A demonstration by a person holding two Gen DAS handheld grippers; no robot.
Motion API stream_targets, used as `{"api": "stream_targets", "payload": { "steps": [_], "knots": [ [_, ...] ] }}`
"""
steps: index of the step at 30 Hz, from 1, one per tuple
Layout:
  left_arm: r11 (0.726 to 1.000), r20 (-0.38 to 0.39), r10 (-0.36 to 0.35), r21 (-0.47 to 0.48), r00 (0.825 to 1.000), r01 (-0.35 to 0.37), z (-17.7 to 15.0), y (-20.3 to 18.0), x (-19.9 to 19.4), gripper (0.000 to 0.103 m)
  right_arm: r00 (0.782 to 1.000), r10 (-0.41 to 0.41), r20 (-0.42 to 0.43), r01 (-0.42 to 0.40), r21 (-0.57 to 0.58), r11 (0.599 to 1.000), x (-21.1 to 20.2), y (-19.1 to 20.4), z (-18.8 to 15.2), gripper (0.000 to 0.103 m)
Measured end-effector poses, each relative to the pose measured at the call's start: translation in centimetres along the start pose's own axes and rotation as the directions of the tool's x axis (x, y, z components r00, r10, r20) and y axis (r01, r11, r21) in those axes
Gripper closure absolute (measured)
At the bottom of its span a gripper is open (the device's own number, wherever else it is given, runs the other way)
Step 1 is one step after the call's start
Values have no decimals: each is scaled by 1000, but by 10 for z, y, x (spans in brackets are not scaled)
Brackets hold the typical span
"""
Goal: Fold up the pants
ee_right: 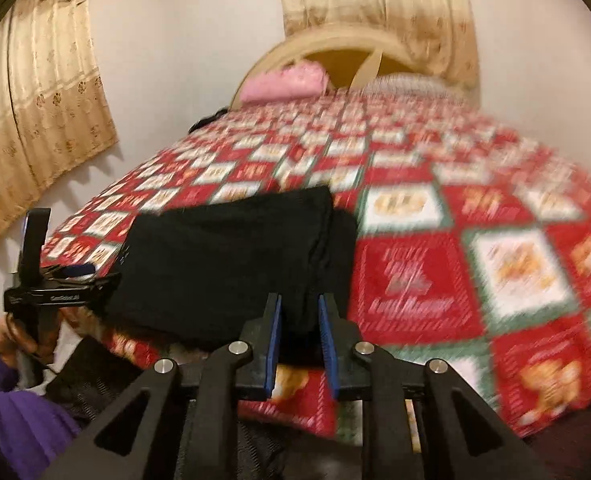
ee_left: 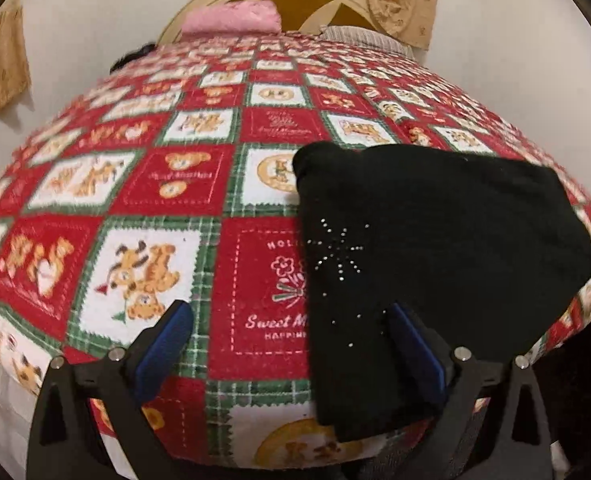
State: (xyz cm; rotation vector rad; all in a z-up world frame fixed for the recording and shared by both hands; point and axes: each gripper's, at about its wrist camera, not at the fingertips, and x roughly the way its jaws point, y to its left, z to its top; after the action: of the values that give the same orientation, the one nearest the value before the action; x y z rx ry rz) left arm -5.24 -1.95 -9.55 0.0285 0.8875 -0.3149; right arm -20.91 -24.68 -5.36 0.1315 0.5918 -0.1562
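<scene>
The bed (ee_left: 167, 240) carries the folded pants (ee_left: 435, 240) at lower right. Left gripper (ee_left: 287, 344) fingers are released; right gripper (ee_right: 299, 336) fingers are slightly parted, gripping nothing. Next: tidy the edges.

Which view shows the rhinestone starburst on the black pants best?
The left wrist view: the starburst sits sharp on the black pants, just ahead of the left gripper. The right wrist view is motion-blurred; there the pants read as a plain dark slab with only faint specks near their left edge.
</scene>
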Motion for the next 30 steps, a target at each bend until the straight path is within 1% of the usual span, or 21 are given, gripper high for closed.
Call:
{"api": "stream_targets", "payload": {
  "steps": [1, 3, 5, 8, 10, 11, 13, 14, 15, 16, 18, 22, 24, 25, 26, 27, 28, 30],
  "knots": [
    [1000, 2, 3, 1, 1000, -3, -1, -1, 0, 3, 1000, -4, 25, 5, -20, 1000, -3, 5, 6, 83],
    [1000, 4, 19, 10, 1000, -19, -2, -4, -1, 3, 999, 25, 33, -24, -43, 999, 1, 13, 15, 83],
    [1000, 0, 22, 0, 1000, -22, -2, -4, 1, 3, 999, 19, 32, -17, -75, 997, 14, 24, 25, 83],
    [1000, -3, 20, -6, 1000, -20, -2, -3, 2, 3, 999, 32, 42, -28, -85, 996, 35, 31, 36, 83],
    [1000, -1, 23, -5, 1000, -23, -2, -3, 3, 3, 998, 60, 16, -59, -88, 994, 58, 32, 44, 83],
    [1000, 1, 22, -5, 1000, -22, -2, -3, 3, 3, 998, 60, 1, -59, -93, 994, 66, 33, 46, 83],
    [1000, 6, 23, -3, 1000, -23, -3, -4, 3, 2, 998, 17, -57, -22, -93, 995, 90, 28, 47, 83],
    [1000, 8, 25, 0, 1000, -25, -3, -4, 3, 2, 996, 5, -91, -11, -67, 998, 103, 21, 47, 84],
    [1000, 10, 27, 1, 1000, -27, -3, -4, 3, 2, 995, 17, -100, -20, -31, 999, 109, 14, 48, 84],
    [1000, 11, 27, 1, 1000, -27, -3, -4, 3, 2, 995, 35, -95, -33, 21, 999, 112, 6, 50, 86],
    [1000, 12, 29, 3, 999, -30, -3, -4, 3, 2, 994, 43, -103, -34, 84, 996, 115, -4, 55, 93],
    [999, 15, 33, 0, 999, -33, -3, -5, 4, 2, 992, 75, -106, -59, 149, 987, 117, -13, 57, 96],
    [999, 15, 39, -2, 999, -39, -4, -5, 4, 2, 992, 70, -101, -54, 162, 985, 115, -12, 61, 96],
    [999, 14, 41, -4, 999, -41, -4, -5, 4, 2, 995, 54, -80, -40, 162, 986, 111, -9, 65, 96],
    [999, 13, 43, -5, 999, -43, -4, -5, 4, 2, 998, 27, -56, -18, 145, 989, 107, -4, 70, 93],
    [999, 11, 45, -4, 999, -45, -4, -5, 4, 2, 999, 7, -37, -2, 121, 993, 105, 1, 75, 92],
    [999, 9, 45, -1, 999, -45, -4, -5, 4, 2, 999, 3, -33, 0, 98, 995, 106, 6, 79, 92],
    [1000, -4, 24, 2, 1000, -24, -2, -2, 2, 2, 998, 4, -62, 1, 79, 997, 114, 10, 85, 92]
  ]
}}
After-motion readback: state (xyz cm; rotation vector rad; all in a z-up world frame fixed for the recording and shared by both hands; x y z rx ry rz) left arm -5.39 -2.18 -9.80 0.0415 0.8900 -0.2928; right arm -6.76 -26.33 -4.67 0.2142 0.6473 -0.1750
